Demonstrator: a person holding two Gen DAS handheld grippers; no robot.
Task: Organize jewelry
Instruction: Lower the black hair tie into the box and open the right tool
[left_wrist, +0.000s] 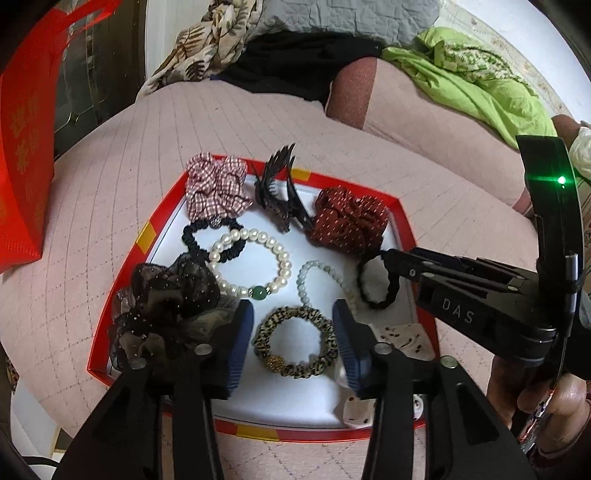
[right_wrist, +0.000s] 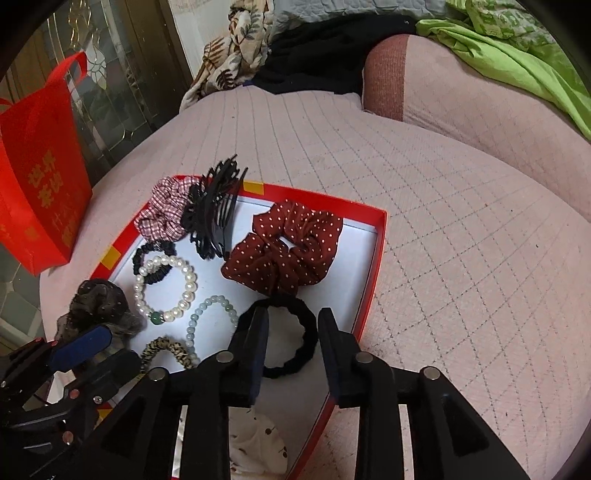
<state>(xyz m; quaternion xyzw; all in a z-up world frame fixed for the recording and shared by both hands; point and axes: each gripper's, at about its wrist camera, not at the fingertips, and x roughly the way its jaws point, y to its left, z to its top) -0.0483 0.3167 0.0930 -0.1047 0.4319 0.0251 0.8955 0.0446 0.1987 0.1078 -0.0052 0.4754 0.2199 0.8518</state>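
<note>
Two cameras look down at one shallow red cardboard box lid with a white inside (left_wrist: 122, 314), which lies on a pink quilted bed cover (left_wrist: 110, 177).

The left wrist view shows the left gripper (left_wrist: 293, 341) with its blue pads apart. The leopard-print hair tie with a gold bead (left_wrist: 295, 341) lies flat between them, and the pads do not press it. Only this view shows a hand (left_wrist: 554, 402) holding the right gripper (left_wrist: 384, 258), whose tip is at the black fuzzy hair tie (left_wrist: 376, 299). A white spotted cloth (left_wrist: 410, 338) peeks out near the lid's right edge.

The right wrist view shows the right gripper's jaws apart, with the black fuzzy hair tie lying between them on the white floor and not squeezed. This view shows better the red paper bag with gold letters (right_wrist: 40, 206) and a glass door (right_wrist: 107, 96) behind it.

Inside the lid are also a red checked scrunchie (left_wrist: 214, 188), a black plastic claw clip (left_wrist: 280, 188), a dark red dotted scrunchie (left_wrist: 347, 221), a thin black hair tie (left_wrist: 214, 236), a white pearl bracelet with a green bead (left_wrist: 251, 266), a pale green bead bracelet (left_wrist: 321, 277) and a black lacy scrunchie (left_wrist: 166, 299).

Far back lie a green blanket (left_wrist: 480, 74) and a leaf-print cloth (left_wrist: 207, 48).
</note>
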